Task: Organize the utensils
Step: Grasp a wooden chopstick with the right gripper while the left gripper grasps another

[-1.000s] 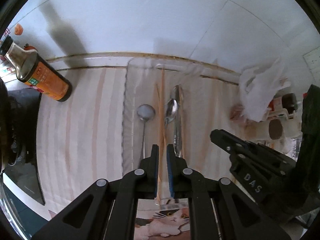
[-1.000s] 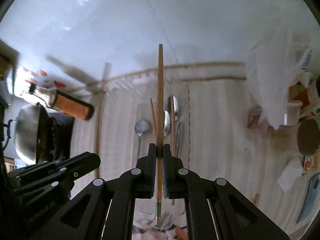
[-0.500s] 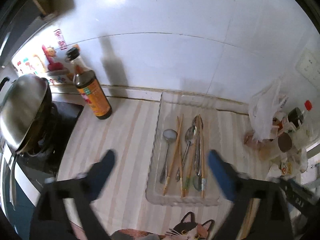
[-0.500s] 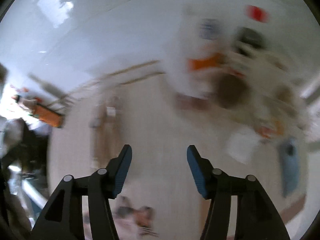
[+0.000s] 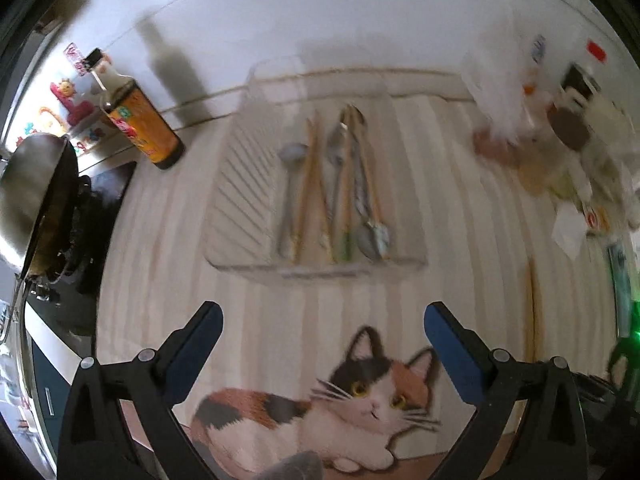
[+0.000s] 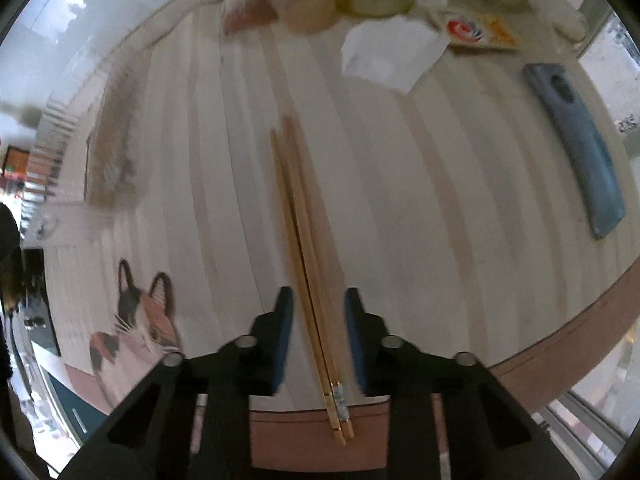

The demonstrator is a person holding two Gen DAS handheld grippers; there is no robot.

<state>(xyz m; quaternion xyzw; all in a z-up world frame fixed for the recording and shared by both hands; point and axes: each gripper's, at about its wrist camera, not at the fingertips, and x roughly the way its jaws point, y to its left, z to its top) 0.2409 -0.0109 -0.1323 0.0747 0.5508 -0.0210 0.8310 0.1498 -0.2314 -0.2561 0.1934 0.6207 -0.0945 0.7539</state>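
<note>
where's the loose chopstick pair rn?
The chopsticks lie on the striped mat, between the open right gripper's fingers in the right wrist view, right of the tray.

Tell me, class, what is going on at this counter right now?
Someone is sorting utensils with two hand-held grippers. The right gripper is open, its fingers on either side of a pair of chopsticks lying on the striped mat. The left gripper hangs open and empty short of the clear tray, which holds spoons and more chopsticks.
</note>
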